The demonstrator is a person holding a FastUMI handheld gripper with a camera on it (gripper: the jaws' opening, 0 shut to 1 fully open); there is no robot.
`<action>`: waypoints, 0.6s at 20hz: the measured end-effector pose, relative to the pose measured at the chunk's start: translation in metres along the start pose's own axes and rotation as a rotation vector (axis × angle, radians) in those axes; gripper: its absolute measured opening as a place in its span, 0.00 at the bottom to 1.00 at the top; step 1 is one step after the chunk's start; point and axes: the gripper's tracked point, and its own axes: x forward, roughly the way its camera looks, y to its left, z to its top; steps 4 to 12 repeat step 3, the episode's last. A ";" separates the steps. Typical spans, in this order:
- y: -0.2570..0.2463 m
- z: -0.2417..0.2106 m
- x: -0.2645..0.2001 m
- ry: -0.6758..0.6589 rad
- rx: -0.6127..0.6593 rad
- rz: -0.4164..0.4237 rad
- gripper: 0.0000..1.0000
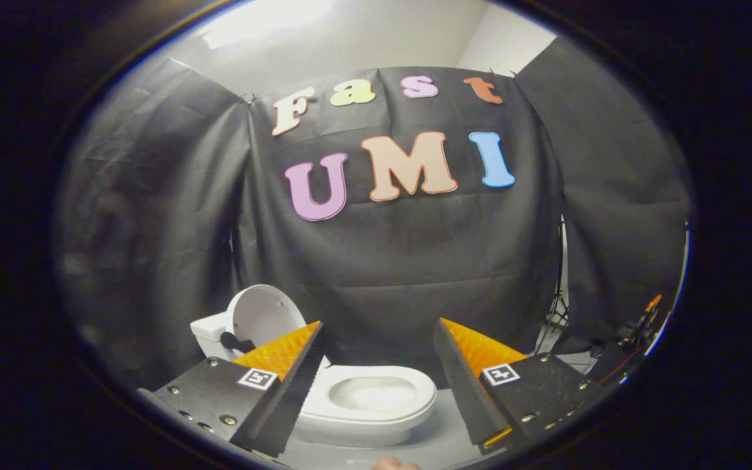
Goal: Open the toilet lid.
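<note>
Toilet lid [264, 318]: looks like thin rigid plastic, glossy, probably light and slick; swings on a hinge at the tank end, so it likely needs only a nudge, no squeeze. Best contact would be the free rim, the edge farthest from the hinge; pushing near the hinge gives poor leverage. It's already standing up, round white disc, inner face showing, leaning back toward the tank [209, 331] at far left. So the task reads as done or nearly so.

Toilet [376, 408] is small, white, glossy, oval seat and open bowl exposed, sitting on a pale floor [444, 444] just ahead of and between the fingers. Lid is beyond the left finger, partly hidden by it.

Gripper [377, 343]: jaws wide apart, holding nothing, touching nothing.

Dark object at lid base, can't identify. Tripod and cables far right.
</note>
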 end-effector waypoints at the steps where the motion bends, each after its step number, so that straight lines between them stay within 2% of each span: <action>1: -0.003 0.002 0.000 -0.004 0.006 -0.007 0.98; 12: -0.001 0.001 -0.001 0.000 -0.007 -0.002 0.98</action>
